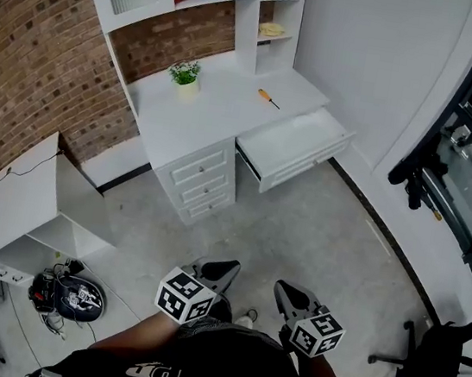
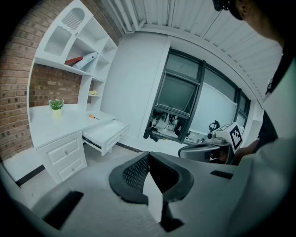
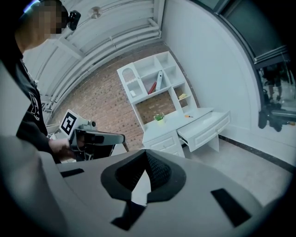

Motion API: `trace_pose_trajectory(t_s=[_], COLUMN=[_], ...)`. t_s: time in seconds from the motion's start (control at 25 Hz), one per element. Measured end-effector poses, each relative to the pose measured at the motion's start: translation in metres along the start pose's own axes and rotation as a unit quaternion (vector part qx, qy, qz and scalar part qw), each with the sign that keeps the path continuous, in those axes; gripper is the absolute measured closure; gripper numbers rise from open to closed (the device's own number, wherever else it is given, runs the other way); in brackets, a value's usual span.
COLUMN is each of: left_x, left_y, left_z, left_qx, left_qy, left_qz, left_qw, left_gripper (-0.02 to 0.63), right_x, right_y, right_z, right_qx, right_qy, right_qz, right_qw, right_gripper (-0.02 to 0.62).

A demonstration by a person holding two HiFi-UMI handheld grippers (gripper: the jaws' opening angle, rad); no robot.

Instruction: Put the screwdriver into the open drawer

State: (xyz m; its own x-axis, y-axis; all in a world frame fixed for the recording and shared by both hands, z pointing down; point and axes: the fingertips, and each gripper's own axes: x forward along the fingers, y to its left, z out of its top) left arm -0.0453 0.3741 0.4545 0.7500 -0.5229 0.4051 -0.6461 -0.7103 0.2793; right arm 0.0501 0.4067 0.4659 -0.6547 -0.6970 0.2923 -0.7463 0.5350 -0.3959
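You hold two hand-held grippers low in front of you: the left hand-held gripper (image 1: pixel 221 269) and the right hand-held gripper (image 1: pixel 287 293), each with its jaws closed together and empty. One orange-handled screwdriver (image 1: pixel 269 98) lies on the white counter (image 1: pixel 221 107), just behind the one open drawer (image 1: pixel 299 140) and outside it. One potted plant (image 1: pixel 185 73) stands further left on the counter. Three closed drawers (image 1: pixel 204 181) sit under the counter, left of the open drawer. Grey floor (image 1: pixel 299 236) separates you from the counter. Only the head view shows a white cabinet (image 1: pixel 24 206), a dark helmet-like item (image 1: pixel 77 299) and an office chair (image 1: pixel 421 362). The left gripper view shows the dark-framed window (image 2: pixel 185 92) face-on.
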Motion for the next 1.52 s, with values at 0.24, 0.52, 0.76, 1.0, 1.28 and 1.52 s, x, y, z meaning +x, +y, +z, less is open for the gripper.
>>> trace_pose_trajectory(t_s=[0.24, 0.52, 0.76, 1.0, 1.28, 1.52], left_x=[0.004, 0.027, 0.047, 0.068, 0.088, 0.103], left_y=[0.017, 0.052, 0.099, 0.153, 0.208, 0.250], left_z=[-0.005, 0.013, 0.045, 0.086, 0.117, 0.123], left_qx=[-0.003, -0.007, -0.004, 0.001, 0.012, 0.022], left_qy=[0.011, 0.010, 0.004, -0.016, -0.021, -0.009], left_qz=[0.003, -0.004, -0.008, -0.011, -0.030, -0.048], left_qw=[0.9999, 0.9999, 1.0000, 0.9998, 0.9993, 0.9986], left_gripper=[0.588, 0.588, 0.588, 0.588, 0.588, 0.588], right_x=[0.016, 0.046, 0.091, 0.141, 0.195, 0.233], right_y=[-0.008, -0.030, -0.048, -0.068, -0.089, -0.106], right_z=[0.000, 0.012, 0.047, 0.085, 0.117, 0.123], right_qx=[0.010, 0.013, 0.003, -0.013, -0.014, -0.001], right_qy=[0.002, 0.018, 0.025, 0.024, 0.021, 0.022], right_qz=[-0.003, -0.013, -0.013, -0.020, -0.044, -0.071], right_qw=[1.000, 1.000, 1.000, 0.999, 0.999, 0.997], right_gripper=[0.591, 0.591, 0.591, 0.591, 0.591, 0.591])
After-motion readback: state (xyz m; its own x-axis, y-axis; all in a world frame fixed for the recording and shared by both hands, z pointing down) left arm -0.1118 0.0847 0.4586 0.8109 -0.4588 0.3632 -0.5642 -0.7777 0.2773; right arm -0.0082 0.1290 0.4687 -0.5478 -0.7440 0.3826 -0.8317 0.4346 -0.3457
